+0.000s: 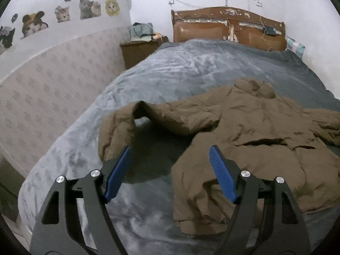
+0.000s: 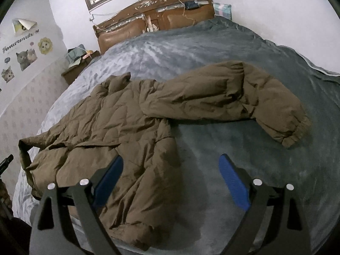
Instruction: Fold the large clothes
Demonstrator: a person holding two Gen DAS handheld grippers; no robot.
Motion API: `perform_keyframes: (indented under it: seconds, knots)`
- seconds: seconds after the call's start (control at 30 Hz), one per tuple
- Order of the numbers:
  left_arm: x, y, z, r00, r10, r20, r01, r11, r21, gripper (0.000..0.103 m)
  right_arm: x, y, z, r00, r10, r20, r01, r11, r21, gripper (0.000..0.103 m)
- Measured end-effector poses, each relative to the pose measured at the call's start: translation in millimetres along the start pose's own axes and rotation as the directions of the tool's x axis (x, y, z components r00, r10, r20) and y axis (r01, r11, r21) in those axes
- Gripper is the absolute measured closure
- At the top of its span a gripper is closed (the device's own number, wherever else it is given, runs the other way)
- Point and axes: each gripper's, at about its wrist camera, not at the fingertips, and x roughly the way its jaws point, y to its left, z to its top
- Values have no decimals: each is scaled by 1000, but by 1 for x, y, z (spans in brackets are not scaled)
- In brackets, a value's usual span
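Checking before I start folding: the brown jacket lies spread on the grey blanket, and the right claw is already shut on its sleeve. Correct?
Not quite. The jacket does lie spread on the grey blanket, but the right claw is open and holds nothing. The right wrist view shows its sleeve lying beyond the fingers, untouched.

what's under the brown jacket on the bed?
The brown jacket lies straight on the grey blanket, which shows all around it and between the sleeves. Whatever sits beneath the jacket's body is covered, so anything else under it can't be seen.
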Motion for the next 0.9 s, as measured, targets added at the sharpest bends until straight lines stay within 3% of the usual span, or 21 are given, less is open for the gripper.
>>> perform_keyframes:
  seconds: [0.4,0.9]
  knots:
    - [23,11,-11,987,-128,-100,117,987,-106,28,5,1,-1,1000,-4,-23,4,1000,0,12]
    - [32,3,-13,986,-120,-116,111,991,-78,28,8,2,-4,999,4,-43,-4,1000,4,12]
